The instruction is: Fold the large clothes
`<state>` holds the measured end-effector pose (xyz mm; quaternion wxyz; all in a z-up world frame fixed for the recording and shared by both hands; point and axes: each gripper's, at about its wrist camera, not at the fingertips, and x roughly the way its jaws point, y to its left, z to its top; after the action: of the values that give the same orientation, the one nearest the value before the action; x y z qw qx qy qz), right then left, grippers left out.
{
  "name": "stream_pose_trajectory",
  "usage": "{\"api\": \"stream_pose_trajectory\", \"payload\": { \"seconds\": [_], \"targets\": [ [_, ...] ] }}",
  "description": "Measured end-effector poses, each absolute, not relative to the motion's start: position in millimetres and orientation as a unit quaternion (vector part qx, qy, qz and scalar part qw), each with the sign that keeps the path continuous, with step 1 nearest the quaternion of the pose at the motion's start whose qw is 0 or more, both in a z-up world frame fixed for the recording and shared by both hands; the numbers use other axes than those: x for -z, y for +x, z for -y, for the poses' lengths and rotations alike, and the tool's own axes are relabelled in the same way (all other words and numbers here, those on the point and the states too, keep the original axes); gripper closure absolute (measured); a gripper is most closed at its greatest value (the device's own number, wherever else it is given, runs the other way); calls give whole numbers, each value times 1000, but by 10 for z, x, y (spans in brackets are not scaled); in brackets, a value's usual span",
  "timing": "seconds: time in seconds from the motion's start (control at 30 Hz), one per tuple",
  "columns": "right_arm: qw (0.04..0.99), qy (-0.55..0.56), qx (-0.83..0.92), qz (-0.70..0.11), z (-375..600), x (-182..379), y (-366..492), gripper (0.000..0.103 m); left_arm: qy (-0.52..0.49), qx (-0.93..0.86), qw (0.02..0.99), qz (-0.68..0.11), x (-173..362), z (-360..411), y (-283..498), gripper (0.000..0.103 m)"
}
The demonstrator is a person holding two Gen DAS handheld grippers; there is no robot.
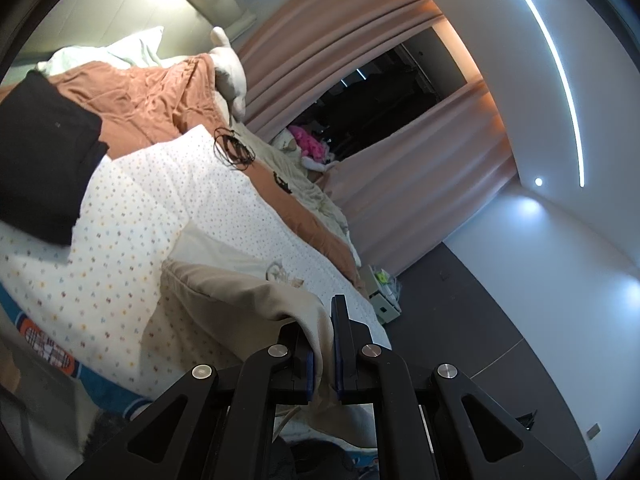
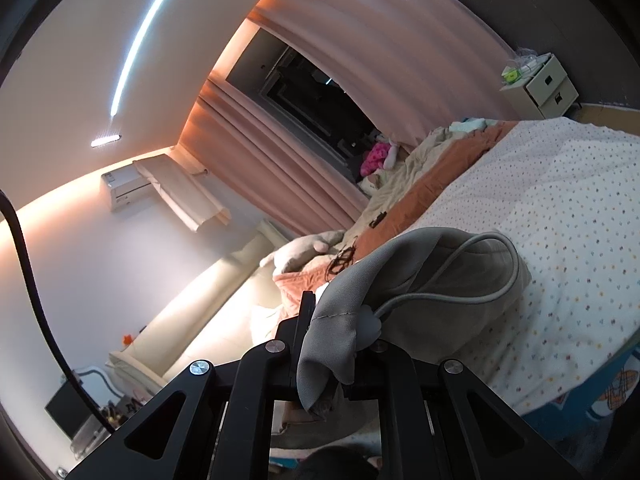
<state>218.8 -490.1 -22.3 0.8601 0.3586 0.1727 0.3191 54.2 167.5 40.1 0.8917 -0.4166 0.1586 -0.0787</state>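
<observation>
**Both grippers clamped on beige garment above dotted bed cover**

Left gripper: jaws nearly together, pinching a fold of the beige garment. The cloth passes between the blue pads and hangs below them.

Right gripper: jaws nearly together, gripping the same garment at a stitched edge; a grey cord loops across the bunched cloth.

The garment is held over the near part of the dotted bed cover, drooping toward it; contact cannot be confirmed.

Beyond the garment, on the cover: a folded black item, then a coil of dark wire. Past the cover lies a rumpled orange blanket, and behind that pink curtains.
</observation>
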Motion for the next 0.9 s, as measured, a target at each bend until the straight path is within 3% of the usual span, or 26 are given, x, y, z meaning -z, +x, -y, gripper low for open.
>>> {"api": "stream_pose_trajectory", "payload": {
  "seconds": [0.47, 0.9],
  "targets": [
    [880, 330, -291, -179, 4643, -163, 3343, 92, -380, 45, 906, -181, -677, -1848, 1858, 95],
    [889, 307, -267, -211, 4384, -20, 4377, 92, -364, 14, 900, -239, -391, -2077, 3050, 95]
  ]
}}
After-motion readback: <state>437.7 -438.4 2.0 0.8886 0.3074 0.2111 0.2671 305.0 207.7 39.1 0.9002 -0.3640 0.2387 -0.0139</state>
